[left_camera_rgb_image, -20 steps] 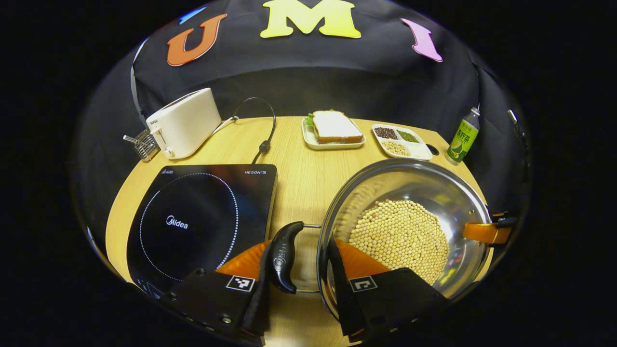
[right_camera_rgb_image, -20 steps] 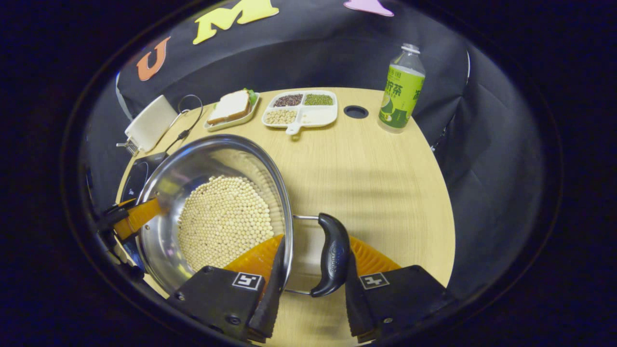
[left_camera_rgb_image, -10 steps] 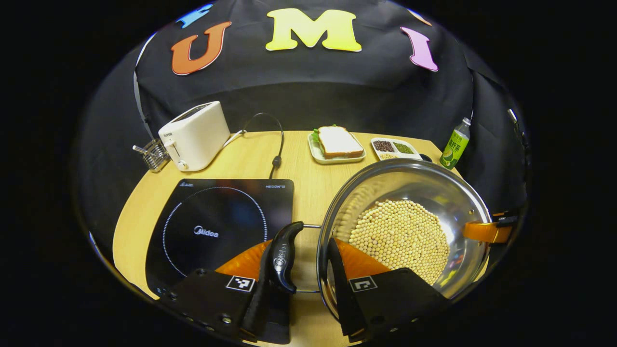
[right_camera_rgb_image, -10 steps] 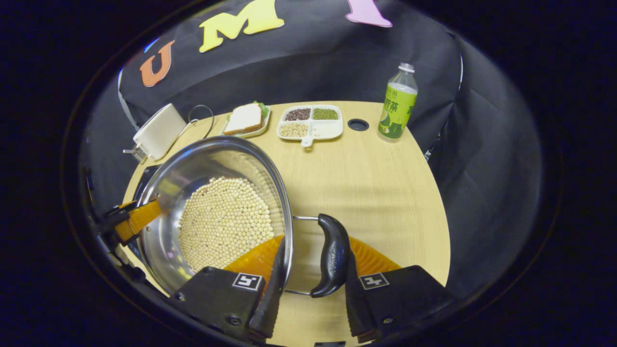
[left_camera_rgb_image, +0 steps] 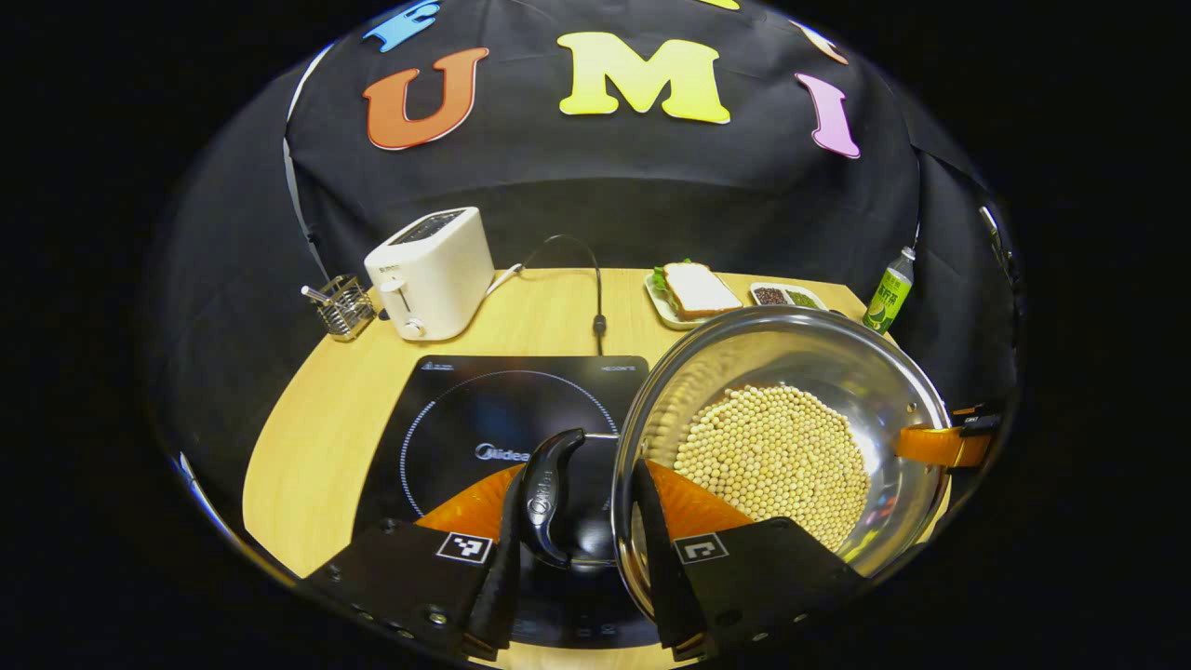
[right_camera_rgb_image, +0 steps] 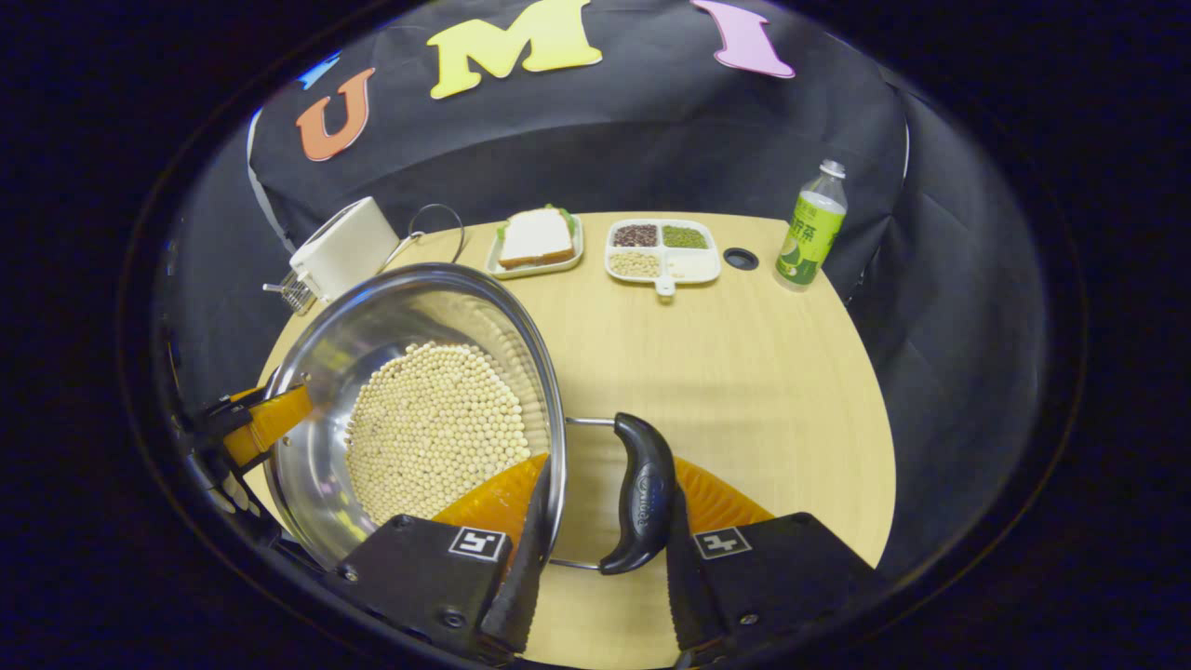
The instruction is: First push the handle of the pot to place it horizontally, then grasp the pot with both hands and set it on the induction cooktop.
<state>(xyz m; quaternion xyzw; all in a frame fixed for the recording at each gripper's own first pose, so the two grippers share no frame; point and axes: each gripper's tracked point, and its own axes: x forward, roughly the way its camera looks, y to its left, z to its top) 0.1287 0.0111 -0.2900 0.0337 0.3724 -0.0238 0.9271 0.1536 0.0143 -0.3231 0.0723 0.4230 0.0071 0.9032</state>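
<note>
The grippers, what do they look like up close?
Each gripper, left and right, has a chunky black body. On it sit two small white square tags with black block patterns. Ribbed, fan-shaped panels spread behind the two fingers.

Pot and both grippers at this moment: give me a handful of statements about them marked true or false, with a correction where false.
1. The pot holds pale round beans. True.
2. The left gripper straddles the pot's rim, one finger inside the pot and one outside the black handle. True.
3. The pot sits centred on the induction cooktop. False: it is held off to the cooktop's side, with that handle over the glass.
4. The right gripper hangs away from the pot. False: it spans the other black handle and the rim.
5. The bottle lies on its side. False: it stands upright.
</note>
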